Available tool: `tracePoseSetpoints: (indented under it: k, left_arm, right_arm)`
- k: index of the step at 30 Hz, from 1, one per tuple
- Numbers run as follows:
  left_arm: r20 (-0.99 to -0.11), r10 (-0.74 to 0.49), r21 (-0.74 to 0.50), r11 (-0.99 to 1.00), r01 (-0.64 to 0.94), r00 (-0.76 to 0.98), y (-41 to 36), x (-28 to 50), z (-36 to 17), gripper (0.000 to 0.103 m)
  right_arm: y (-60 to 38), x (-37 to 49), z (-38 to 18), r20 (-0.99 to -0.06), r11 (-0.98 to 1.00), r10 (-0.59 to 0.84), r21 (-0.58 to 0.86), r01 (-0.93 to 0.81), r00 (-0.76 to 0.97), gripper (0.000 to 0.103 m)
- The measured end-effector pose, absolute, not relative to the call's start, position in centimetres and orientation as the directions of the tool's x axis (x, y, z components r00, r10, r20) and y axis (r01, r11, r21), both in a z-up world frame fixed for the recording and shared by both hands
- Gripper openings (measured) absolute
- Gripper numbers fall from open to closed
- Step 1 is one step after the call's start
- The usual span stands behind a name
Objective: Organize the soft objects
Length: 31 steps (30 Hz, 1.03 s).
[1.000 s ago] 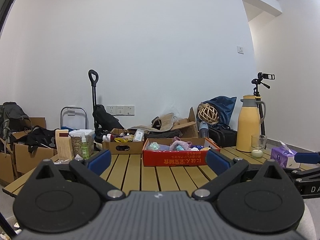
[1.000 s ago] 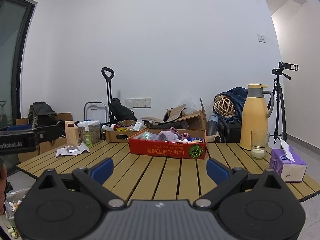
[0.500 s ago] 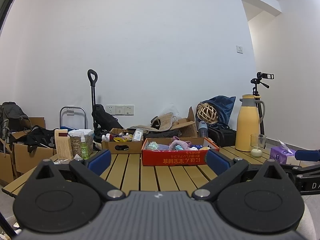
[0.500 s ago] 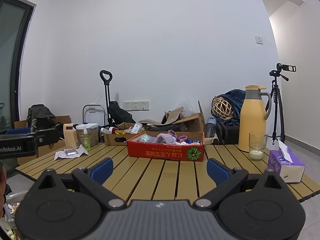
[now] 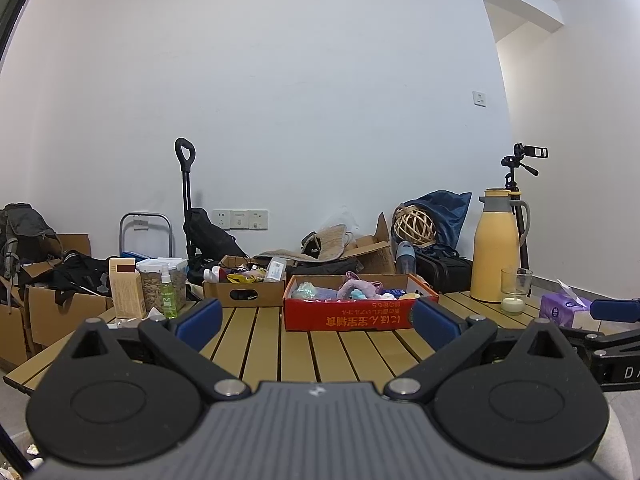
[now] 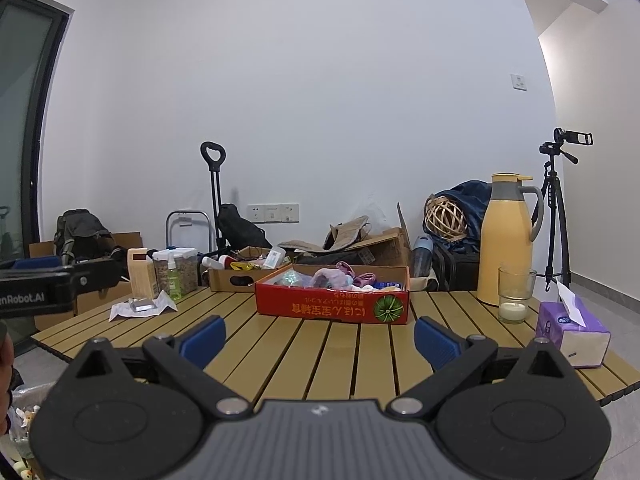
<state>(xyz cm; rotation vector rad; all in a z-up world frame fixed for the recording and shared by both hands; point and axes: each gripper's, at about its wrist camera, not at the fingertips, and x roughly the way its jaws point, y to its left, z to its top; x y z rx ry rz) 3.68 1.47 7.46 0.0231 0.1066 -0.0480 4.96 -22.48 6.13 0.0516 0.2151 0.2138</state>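
Slatted wooden table (image 6: 304, 344), seen low from its near edge by both wrist cameras. Left tongs (image 5: 316, 318) — spread wide, nothing between the blue pads, held above the near slats. Right tongs (image 6: 320, 338) — likewise spread wide and empty, to the right of the left pair; each pair's tip shows at the edge of the other's view. Red cardboard box (image 6: 332, 304), printed with upside-down lettering and a green melon, stands mid-table, well ahead of both tongs; the soft objects (image 6: 332, 278) lie heaped inside it — a pink plush piece, pale blue and white bits, too small to tell apart singly. Brown cardboard tray (image 5: 242, 294) of bottles and oddments sits just left of the red box, toward the far edge. Far left corner: a tan carton (image 6: 140, 276), a clear lidded jar (image 6: 180, 270) and a green spray bottle (image 6: 173, 278) grouped close, with a crumpled white paper (image 6: 140, 306) lying in front of them. Right side: a yellow thermos jug (image 6: 506, 240) upright, a glass candle holder (image 6: 514, 294) just before it, and a purple tissue pack (image 6: 572, 332) nearer the right edge. Behind the table, bags, boxes, a wicker ball and a camera tripod (image 6: 556, 216) stand along the white wall.
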Motion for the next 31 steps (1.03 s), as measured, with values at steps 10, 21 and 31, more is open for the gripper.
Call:
tracePoseSetpoints:
  k: [10, 21, 31]
  left_arm:
    - [-0.106, -0.057, 0.024, 0.998, 0.060, 0.993, 1.45, 3.63, 7.34, 0.103]
    - [-0.092, -0.055, 0.012, 0.998, 0.056, 0.994, 2.09, 3.56, 7.35, 0.103]
    - [-0.080, -0.043, 0.004, 0.999, 0.043, 0.996, 1.91, 3.27, 7.18, 0.103]
  right_arm:
    - [-22.34, 4.79, 6.18, -0.200, 0.976, 0.215, 0.074, -0.204, 0.956, 0.103]
    - [-22.21, 4.98, 6.18, -0.205, 0.976, 0.216, 0.072, -0.206, 0.955, 0.103]
    - [-22.17, 4.95, 6.14, -0.204, 0.976, 0.216, 0.070, -0.206, 0.955, 0.103]
